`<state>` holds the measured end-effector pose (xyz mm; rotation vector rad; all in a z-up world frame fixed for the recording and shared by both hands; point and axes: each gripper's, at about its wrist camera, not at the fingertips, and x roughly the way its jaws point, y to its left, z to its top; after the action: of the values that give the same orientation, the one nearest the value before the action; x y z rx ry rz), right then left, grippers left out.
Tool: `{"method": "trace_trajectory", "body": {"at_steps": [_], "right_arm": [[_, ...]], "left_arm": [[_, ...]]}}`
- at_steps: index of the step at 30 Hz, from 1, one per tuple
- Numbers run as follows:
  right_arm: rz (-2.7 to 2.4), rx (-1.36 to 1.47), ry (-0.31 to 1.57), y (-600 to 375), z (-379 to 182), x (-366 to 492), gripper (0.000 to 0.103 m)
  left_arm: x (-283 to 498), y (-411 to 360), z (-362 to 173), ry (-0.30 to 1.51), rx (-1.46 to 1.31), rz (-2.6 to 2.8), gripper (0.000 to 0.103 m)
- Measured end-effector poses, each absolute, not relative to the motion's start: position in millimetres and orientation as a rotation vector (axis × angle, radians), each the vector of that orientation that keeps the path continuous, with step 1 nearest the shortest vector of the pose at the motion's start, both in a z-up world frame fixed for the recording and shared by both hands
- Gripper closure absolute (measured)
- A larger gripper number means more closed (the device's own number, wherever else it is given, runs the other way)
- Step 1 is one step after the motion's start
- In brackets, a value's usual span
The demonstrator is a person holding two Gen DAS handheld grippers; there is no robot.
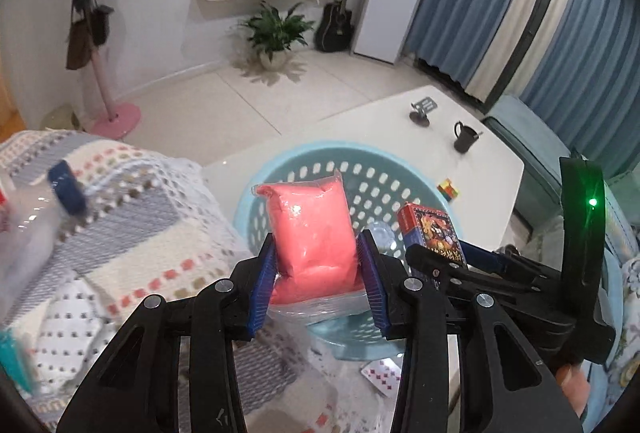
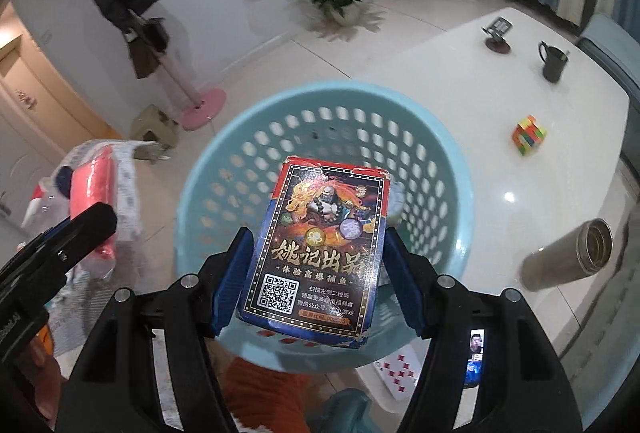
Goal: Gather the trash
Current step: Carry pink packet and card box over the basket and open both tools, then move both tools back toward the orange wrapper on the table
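Halfway-ish through the trash run, going by the look of it. Big light-blue perforated basket [image 2: 448, 169] parked on the white counter [image 2: 500, 137], mostly bare inside, just something small and pale-clear on the bottom, hard to tell what. Both hands loaded and hovering at or over the rim, so two drops pending.

Left tool [image 1: 316, 269] closed about halfway on a pink plastic-wrapped pack [image 1: 310, 229], blue pads pinching the lower half, pack upright in front of the basket's near rim. No label readable on it.

Right tool [image 2: 316, 269] clamped at roughly the same width on a playing-card box [image 2: 320, 249], held over the basket opening. Plenty of print here: big gold characters reading 姚记出品, then 体验高爆捕鱼 underneath, a QR code bottom left, smaller lines beside it starting 扫描左侧二维码. Rest too fine to make out.

Still lying out: one loose playing card [image 2: 396, 373] with red diamonds near the counter edge, just in front of the basket. Possibly more clutter on the crocheted blanket [image 1: 132, 225] to the left, too blurred to call. Steel flask [image 2: 568, 261], puzzle cube [image 2: 528, 135] and black mug [image 2: 554, 63] probably not trash.
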<state>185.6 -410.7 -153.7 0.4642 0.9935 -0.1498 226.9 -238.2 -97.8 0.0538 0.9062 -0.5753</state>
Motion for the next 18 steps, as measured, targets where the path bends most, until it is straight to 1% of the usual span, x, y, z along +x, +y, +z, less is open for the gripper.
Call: {"method": "trace_trajectory", "body": {"at_steps": [1, 3, 8, 18], "right_arm": [[-0.156, 0.469, 0.997, -413, -156, 186, 0.04], [-0.166, 0.485, 0.998, -418, -158, 187, 0.04], [-0.173, 0.481, 0.988, -419, -154, 189, 0.039], [-0.138, 0.453, 0.964, -394, -133, 183, 0.039]], "left_arm": [[228, -239, -100, 0.908, 0.052, -0.582, 0.063], [227, -241, -101, 0.91, 0.046, -0.596, 0.05], [224, -243, -93, 0.88, 0.055, -0.6, 0.042], [199, -212, -73, 0.832, 0.026, -0.577, 0.042]]}}
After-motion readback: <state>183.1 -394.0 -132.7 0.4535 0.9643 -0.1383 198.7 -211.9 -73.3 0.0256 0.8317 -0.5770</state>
